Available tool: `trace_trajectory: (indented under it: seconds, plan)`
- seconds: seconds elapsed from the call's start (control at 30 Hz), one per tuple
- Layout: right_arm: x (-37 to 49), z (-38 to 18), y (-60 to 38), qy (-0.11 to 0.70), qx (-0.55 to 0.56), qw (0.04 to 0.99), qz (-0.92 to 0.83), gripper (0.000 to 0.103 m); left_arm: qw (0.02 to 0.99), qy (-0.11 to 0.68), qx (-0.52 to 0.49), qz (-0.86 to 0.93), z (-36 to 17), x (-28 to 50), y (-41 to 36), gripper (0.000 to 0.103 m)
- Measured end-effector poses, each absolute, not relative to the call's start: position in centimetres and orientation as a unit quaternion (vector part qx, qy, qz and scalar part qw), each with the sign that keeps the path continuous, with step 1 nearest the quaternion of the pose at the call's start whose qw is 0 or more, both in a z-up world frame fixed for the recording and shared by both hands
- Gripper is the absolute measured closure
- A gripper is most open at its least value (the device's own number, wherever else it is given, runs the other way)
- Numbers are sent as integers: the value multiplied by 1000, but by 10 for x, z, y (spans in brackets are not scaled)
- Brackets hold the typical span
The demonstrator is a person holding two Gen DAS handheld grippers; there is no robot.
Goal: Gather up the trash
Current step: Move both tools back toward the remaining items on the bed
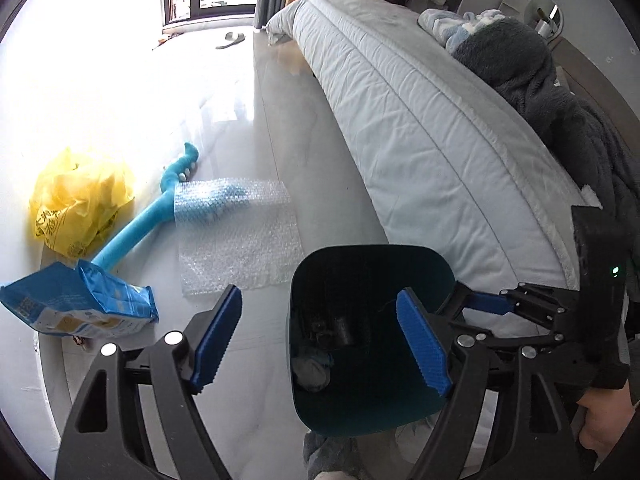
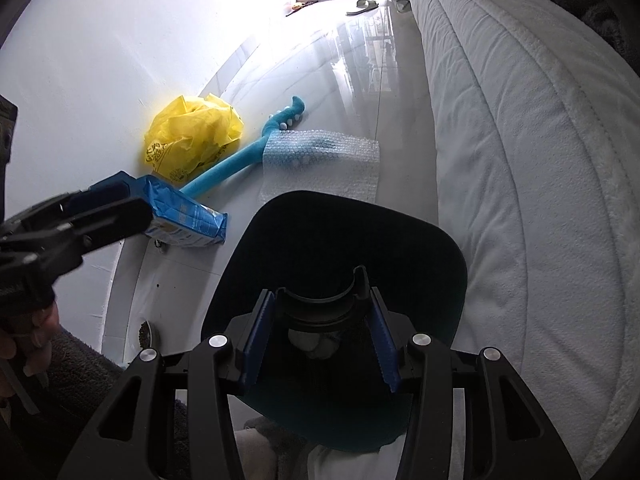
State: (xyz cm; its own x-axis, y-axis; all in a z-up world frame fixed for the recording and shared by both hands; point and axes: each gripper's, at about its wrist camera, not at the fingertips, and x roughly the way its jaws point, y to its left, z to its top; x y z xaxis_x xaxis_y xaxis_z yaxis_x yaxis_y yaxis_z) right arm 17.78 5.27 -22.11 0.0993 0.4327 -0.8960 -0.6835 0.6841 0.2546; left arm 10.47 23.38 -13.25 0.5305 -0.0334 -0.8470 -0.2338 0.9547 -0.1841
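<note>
A dark teal trash bin (image 1: 372, 340) stands on the floor beside the bed and holds some trash at its bottom; it also shows in the right wrist view (image 2: 332, 240). My left gripper (image 1: 320, 340) is open and empty above the bin's left rim. My right gripper (image 2: 322, 336) is shut on a black curved handle (image 2: 320, 300) at the bin's near rim. On the floor lie a blue snack bag (image 1: 80, 308), a yellow plastic bag (image 1: 80, 200), a sheet of bubble wrap (image 1: 236, 232) and a blue foam stick (image 1: 148, 216).
A bed with a pale quilt (image 1: 420, 128) runs along the right, with a dark fleece blanket (image 1: 540, 92) on it. A white wall (image 2: 100, 60) is on the left. A slipper (image 1: 232, 38) lies by the far window.
</note>
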Motion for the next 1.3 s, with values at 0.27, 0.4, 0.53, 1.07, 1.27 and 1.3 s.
trace_trajectory:
  seconds: [0.27,0.4,0.53,1.07,1.27,1.3]
  plan:
    - [174,-237,53,570,-131,721,371,55,902,415,-111,48,-97,100,221,21]
    - [171,-243,55,578,-141,713,370,55,912,392,-115,35,-87,97,218,21]
    - [168,-244,59,583,-148,708,370,49,919,371,-128,22,-78,94,216,21]
    - [159,-164,11,481,-108,773,399,22,954,284,-97,-11,-17,87,168,11]
    - [168,-130,-33,435,-81,817,370,21,959,270,-74,-38,-6,94,132,9]
    - [170,-125,-41,430,-75,823,365,20,960,268,-73,-39,-5,96,127,9]
